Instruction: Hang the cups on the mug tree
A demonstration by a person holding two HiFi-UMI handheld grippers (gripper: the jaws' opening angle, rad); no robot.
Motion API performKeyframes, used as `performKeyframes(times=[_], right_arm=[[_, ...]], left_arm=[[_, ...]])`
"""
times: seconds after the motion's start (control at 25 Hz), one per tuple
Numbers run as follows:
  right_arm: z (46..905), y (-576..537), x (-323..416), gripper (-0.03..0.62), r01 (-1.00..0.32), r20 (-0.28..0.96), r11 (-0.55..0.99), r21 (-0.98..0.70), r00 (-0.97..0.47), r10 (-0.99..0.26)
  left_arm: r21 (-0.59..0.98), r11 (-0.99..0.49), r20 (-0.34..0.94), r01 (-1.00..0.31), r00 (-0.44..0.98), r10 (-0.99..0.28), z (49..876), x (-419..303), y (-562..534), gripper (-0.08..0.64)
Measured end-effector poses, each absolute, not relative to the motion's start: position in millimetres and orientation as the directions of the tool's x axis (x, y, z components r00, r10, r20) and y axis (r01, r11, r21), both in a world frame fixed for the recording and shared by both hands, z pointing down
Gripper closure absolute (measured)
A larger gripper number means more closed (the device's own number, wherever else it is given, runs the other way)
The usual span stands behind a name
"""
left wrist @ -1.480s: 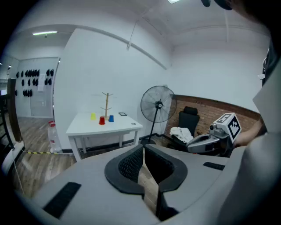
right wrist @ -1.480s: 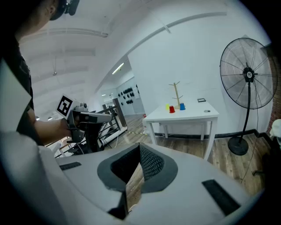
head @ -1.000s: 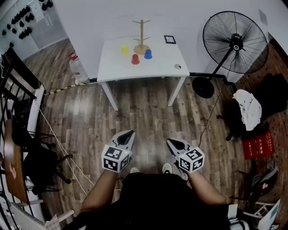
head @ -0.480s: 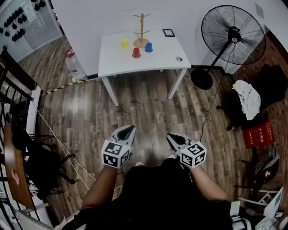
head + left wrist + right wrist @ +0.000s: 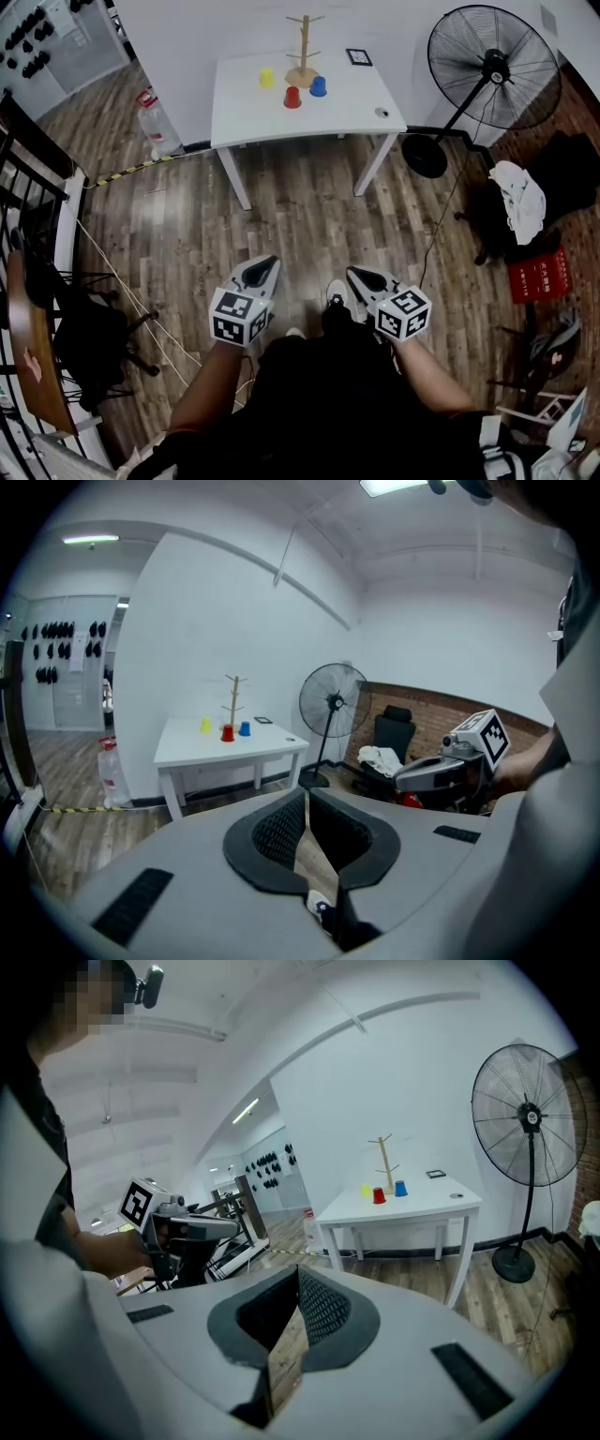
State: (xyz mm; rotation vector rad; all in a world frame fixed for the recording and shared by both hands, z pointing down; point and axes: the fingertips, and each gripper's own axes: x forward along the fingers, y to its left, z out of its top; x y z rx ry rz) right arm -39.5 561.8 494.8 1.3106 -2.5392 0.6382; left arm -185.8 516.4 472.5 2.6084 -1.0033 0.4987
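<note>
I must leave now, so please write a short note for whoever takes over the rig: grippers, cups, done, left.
Left gripper: shut, empty.
Right gripper: shut, empty.
Both are over the wooden floor, far from the white table.
Yellow cup, red cup and blue cup stand on the table by the mug tree's base.
Done: nothing hung.
Left: approach the table, hang all three cups.

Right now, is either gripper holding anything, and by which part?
Nothing is held: left gripper and right gripper are shut and empty; cups stand on the table.
</note>
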Motion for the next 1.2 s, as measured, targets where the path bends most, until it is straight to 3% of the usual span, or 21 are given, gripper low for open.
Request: performKeyframes(times=[0.36,1.2], right_arm=[[506.9,523.7,-25.5,0.586,-0.808,0.384,0.498,-0.315,-0.589,-0.711],[486.8,315.1,49.3,0.586,-0.769,0.343,0.571,-0.286,-0.639,-0.689]], left_arm=[[0.159,-0.707,0.474,-0.689,0.681,-0.557,488.5,-172.6,492.1,0.532],[0.135,-0.691,0.463,-0.71,0.662,-0.59,469.2,-71.0,300.1,0.532]])
